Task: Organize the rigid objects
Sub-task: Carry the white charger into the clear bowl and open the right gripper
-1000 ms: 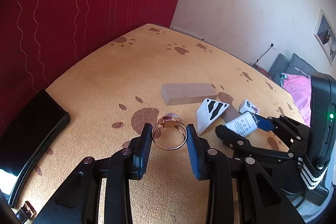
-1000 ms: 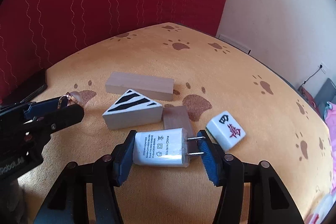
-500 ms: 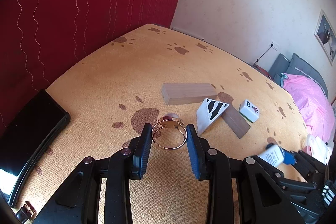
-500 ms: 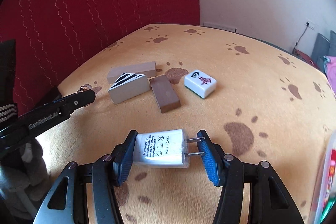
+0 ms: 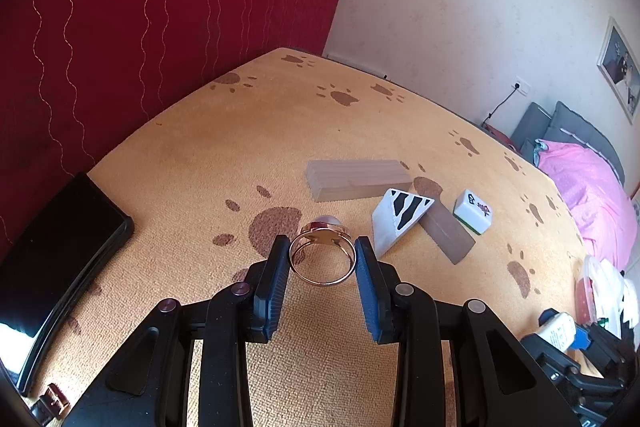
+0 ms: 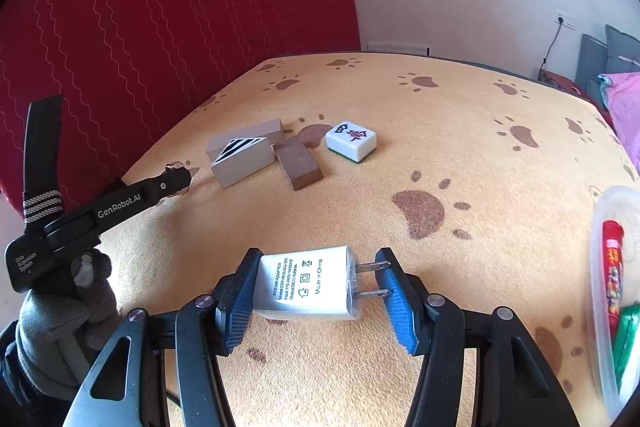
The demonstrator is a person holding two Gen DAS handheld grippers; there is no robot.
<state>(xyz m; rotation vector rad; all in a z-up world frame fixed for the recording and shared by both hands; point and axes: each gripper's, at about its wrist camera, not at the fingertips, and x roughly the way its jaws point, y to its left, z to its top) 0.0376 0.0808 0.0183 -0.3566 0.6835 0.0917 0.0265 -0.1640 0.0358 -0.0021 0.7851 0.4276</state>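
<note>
Adapter [image 6: 310, 283] withdrawn, within right hand-held gripper [image 6: 316, 287].

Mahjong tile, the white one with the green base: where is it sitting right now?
In the right wrist view the white mahjong tile with the green base lies on the orange paw-print cloth, just right of the dark brown wooden block, at the right end of the block cluster.

The right gripper [image 6: 316, 287], clamped on the white power adapter [image 6: 306, 283], now sits well back from the block cluster it hovered over a second ago, toward the near right part of the table [image 6: 460, 147]. A clear plastic container [image 6: 600, 267] with red and green packets has come into its view at right. The brown block [image 5: 446, 233] and mahjong tile [image 5: 473, 211] are now uncovered.
</note>
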